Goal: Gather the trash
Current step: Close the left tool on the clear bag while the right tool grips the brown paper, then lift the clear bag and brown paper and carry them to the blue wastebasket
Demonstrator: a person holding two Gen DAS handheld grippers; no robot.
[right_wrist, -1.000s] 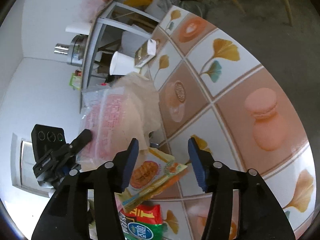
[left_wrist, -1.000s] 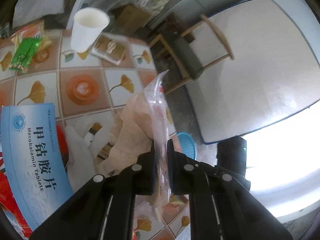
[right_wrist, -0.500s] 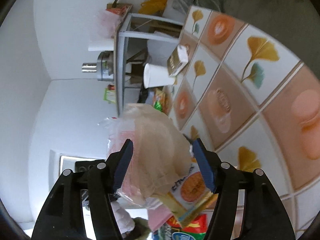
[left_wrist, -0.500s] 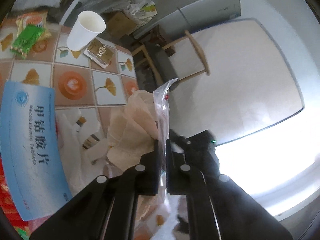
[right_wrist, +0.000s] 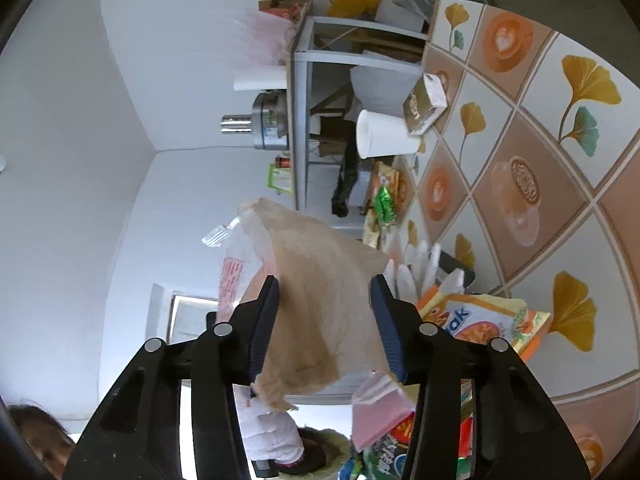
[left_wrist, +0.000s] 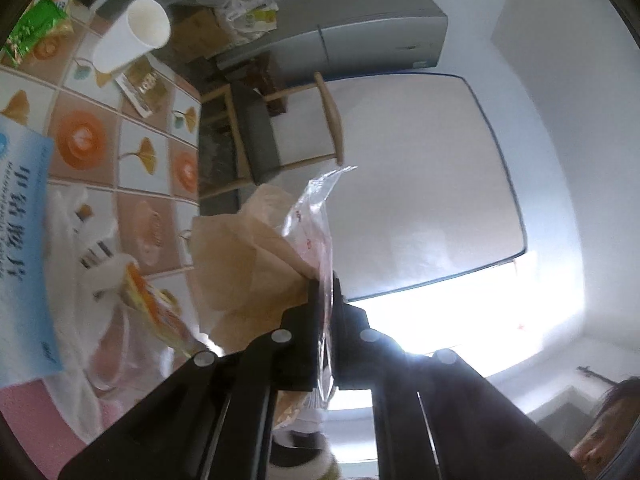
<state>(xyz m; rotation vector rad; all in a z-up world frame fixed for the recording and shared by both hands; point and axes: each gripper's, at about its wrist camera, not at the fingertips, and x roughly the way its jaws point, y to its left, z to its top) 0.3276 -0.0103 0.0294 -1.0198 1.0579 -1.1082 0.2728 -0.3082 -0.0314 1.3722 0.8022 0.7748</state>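
Note:
My left gripper (left_wrist: pixel 326 280) is shut on the edge of a clear plastic bag (left_wrist: pixel 316 216) with red print. A crumpled brown paper bag (left_wrist: pixel 240 256) hangs against it, lifted off the tiled tablecloth (left_wrist: pixel 144 184). In the right wrist view the same brown paper bag (right_wrist: pixel 320 272) fills the gap between the fingers of my right gripper (right_wrist: pixel 324 292), and the clear plastic bag (right_wrist: pixel 234 268) lies just outside its left finger. The right jaws are closing around the paper. I cannot see the pads pressing it.
A white paper cup (left_wrist: pixel 132 36) and a gold box (left_wrist: pixel 140 84) stand at the table's far end, near green wrappers (left_wrist: pixel 32 28). A blue tablet box (left_wrist: pixel 20 240) and an orange snack wrapper (right_wrist: pixel 480 320) lie close by. A chair (left_wrist: pixel 260 140) stands beyond the table.
The left gripper rose and tilted, carrying the bag off the table. The right gripper swung from the table wrappers onto the brown paper, and its jaws widened, then narrowed.

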